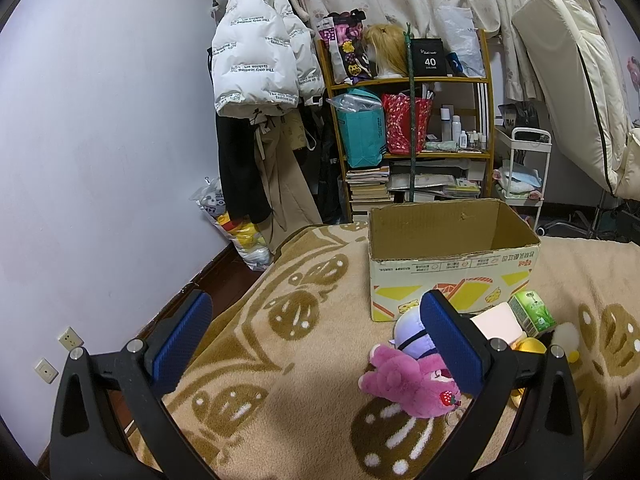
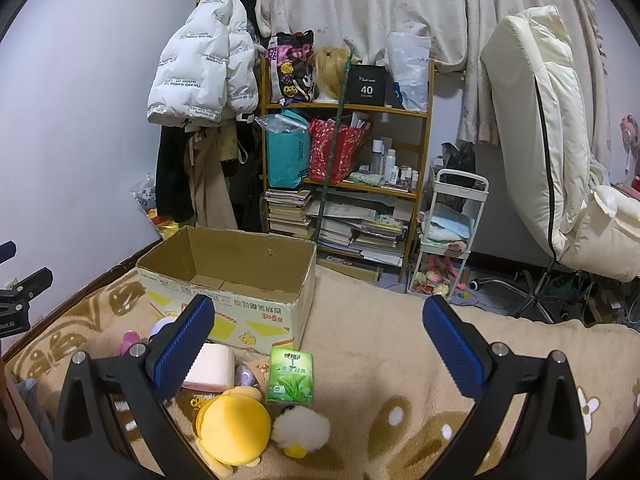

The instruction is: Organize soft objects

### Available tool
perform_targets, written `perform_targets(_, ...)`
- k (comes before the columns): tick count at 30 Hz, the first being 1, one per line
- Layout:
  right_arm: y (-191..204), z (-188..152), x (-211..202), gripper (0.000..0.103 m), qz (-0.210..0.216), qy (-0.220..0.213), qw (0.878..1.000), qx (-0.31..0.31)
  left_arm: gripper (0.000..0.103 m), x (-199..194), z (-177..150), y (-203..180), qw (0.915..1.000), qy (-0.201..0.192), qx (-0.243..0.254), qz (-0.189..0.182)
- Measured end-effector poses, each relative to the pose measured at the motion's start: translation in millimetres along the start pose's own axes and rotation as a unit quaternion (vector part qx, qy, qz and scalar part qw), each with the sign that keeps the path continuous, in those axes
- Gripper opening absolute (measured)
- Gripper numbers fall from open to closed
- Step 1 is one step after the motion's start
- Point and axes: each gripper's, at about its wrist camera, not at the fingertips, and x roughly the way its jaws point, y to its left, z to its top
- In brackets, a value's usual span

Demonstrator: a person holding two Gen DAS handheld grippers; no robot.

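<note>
An open cardboard box stands empty on the patterned blanket. In front of it lie soft things: a pink plush, a purple-white plush, a yellow plush, a white fluffy ball, a pink-white roll and a green tissue pack. My left gripper is open, its right finger over the pink plush. My right gripper is open above the blanket, to the right of the pile. Neither holds anything.
The bed's blanket ends at a dark edge by the left wall. Behind the bed are a wooden shelf with bags and books, hanging coats, a white trolley and a cream chair.
</note>
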Motion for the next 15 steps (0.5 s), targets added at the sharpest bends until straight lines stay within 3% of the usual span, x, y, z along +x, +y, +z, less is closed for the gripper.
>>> perform_targets(15, 3.6, -1.0, 0.8, 0.103, 0.002, 0.003, 1.0, -0.001, 0.102, 0.7, -4.6, 1.5, 0.9999, 0.005, 0.009, -0.002)
